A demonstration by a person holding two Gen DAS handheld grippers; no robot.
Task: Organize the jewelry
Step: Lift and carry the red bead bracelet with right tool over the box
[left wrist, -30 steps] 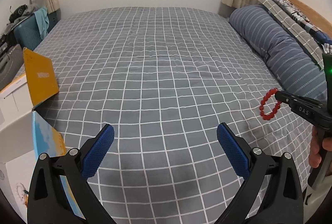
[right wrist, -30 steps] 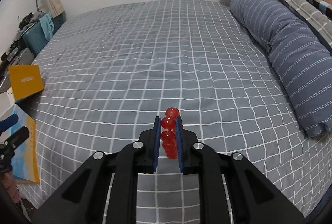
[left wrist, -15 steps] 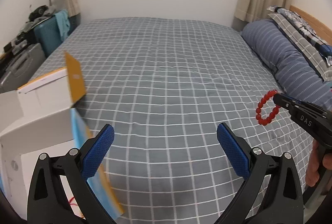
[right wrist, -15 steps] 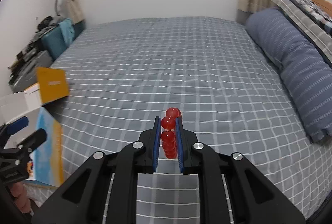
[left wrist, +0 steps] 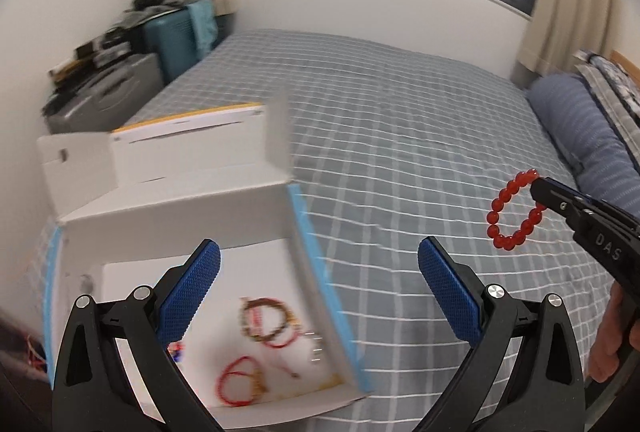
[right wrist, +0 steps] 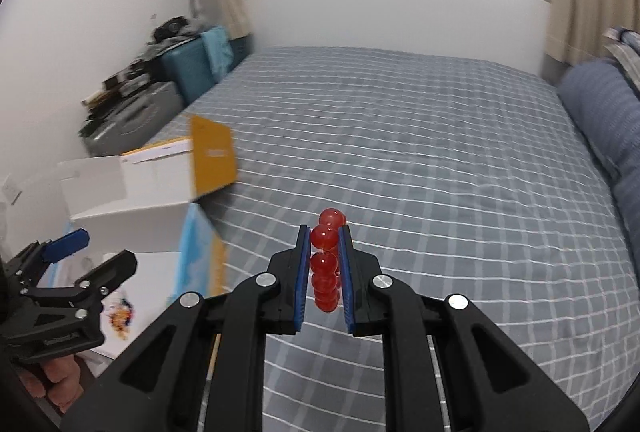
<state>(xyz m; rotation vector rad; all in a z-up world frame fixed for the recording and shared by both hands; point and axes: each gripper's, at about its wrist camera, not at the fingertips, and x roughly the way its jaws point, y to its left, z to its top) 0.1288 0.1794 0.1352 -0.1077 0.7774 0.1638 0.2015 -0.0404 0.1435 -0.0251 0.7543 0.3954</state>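
Right tongs [right wrist: 325, 264] are angled down over the checked bed [right wrist: 440, 172], clamped on a red bead bracelet [right wrist: 326, 264] that dangles off their tips. Left tongs [left wrist: 320, 296] sit spread wide and empty, tilted down above the white box [left wrist: 180, 216] at about 8 o'clock, other bracelets [left wrist: 264, 320] lying inside.

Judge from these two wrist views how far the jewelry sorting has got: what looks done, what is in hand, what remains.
Done: several bracelets already lie in the open white box at the bed's edge. In hand: the right gripper, jaws shut, holds a red bead bracelet above the bed, short of the box. The left gripper is open and empty. Left: carrying that bracelet over and releasing it inside.
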